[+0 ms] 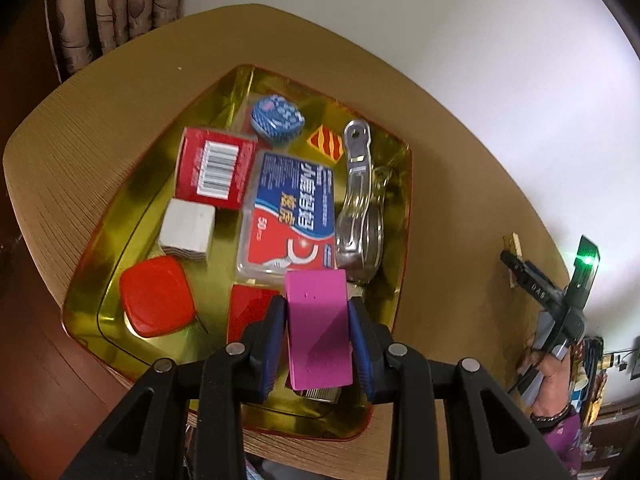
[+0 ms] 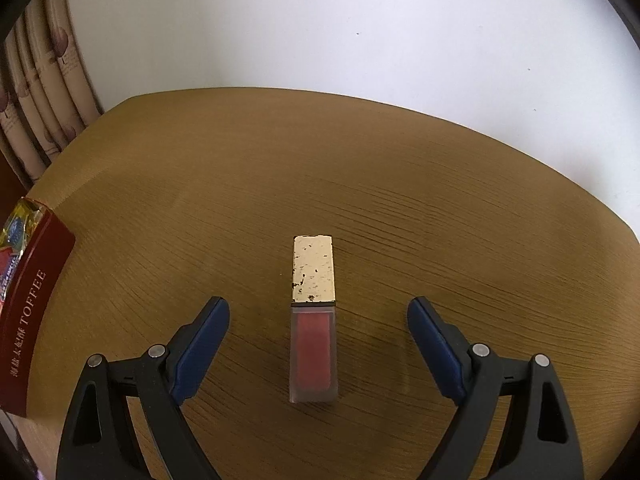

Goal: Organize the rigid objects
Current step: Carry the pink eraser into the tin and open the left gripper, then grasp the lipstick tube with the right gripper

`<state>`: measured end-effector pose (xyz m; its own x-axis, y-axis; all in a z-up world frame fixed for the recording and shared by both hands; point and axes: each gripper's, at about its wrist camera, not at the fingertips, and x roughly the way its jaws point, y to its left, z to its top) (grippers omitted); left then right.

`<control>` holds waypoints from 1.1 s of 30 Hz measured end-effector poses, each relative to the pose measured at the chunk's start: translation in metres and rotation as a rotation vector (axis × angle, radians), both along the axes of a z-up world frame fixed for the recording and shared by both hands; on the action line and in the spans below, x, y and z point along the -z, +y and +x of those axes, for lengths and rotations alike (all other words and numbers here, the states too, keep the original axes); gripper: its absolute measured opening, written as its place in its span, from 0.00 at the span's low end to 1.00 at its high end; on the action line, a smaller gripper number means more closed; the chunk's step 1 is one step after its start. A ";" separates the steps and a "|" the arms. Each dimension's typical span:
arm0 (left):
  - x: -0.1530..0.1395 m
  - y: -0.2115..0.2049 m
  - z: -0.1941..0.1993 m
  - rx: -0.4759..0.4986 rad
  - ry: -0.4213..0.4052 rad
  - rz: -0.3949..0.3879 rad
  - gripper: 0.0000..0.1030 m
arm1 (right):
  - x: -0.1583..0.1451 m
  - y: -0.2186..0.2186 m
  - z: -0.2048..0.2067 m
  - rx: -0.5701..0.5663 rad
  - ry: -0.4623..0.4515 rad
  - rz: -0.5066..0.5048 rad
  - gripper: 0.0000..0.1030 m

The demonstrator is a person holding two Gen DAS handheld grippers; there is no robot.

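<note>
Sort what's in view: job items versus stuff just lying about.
Job: pink block held in left gripper; gold tin tray; lip gloss tube between the open right gripper.
Lying about: curtain, wall.

A: What hides behind the pink block [image 1: 319, 326] in the left tongs [image 1: 318, 322]?
B: The near part of the red box [image 1: 250, 312] and a silver thing under the block; what it is cannot be told. The floss box's [image 1: 291, 210] near edge is covered too.

A: And the tin [image 2: 30, 300] in the right wrist view?
B: Cut off by the left edge; only its red wall and a corner of the gold inside show.

A: The right tongs [image 1: 516, 266] in the left wrist view?
B: Small at the far right; their jaws cannot be read there.
</note>
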<state>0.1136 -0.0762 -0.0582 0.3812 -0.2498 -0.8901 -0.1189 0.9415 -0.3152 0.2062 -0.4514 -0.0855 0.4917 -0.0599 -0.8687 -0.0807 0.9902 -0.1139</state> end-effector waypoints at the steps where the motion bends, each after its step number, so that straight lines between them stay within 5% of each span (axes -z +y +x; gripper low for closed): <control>1: 0.003 -0.002 0.001 0.011 0.006 0.016 0.31 | 0.001 -0.001 0.002 0.000 0.004 -0.001 0.86; 9: -0.010 -0.006 -0.014 0.019 -0.057 0.125 0.31 | 0.006 0.004 0.010 -0.023 0.029 -0.017 0.76; 12: -0.019 0.004 -0.029 -0.023 -0.132 0.158 0.32 | 0.003 0.004 0.011 -0.030 0.031 -0.023 0.56; 16: -0.027 0.026 -0.051 -0.091 -0.183 0.212 0.34 | -0.002 0.002 0.013 -0.010 0.034 -0.008 0.18; 24: -0.031 0.069 -0.089 -0.193 -0.233 0.324 0.39 | -0.009 -0.001 0.009 0.050 0.047 0.117 0.18; 27: -0.034 0.080 -0.099 -0.213 -0.263 0.300 0.39 | -0.024 0.008 0.002 0.048 0.031 0.175 0.18; 33: -0.034 0.090 -0.106 -0.244 -0.289 0.304 0.39 | -0.072 0.072 -0.020 -0.069 -0.006 0.318 0.18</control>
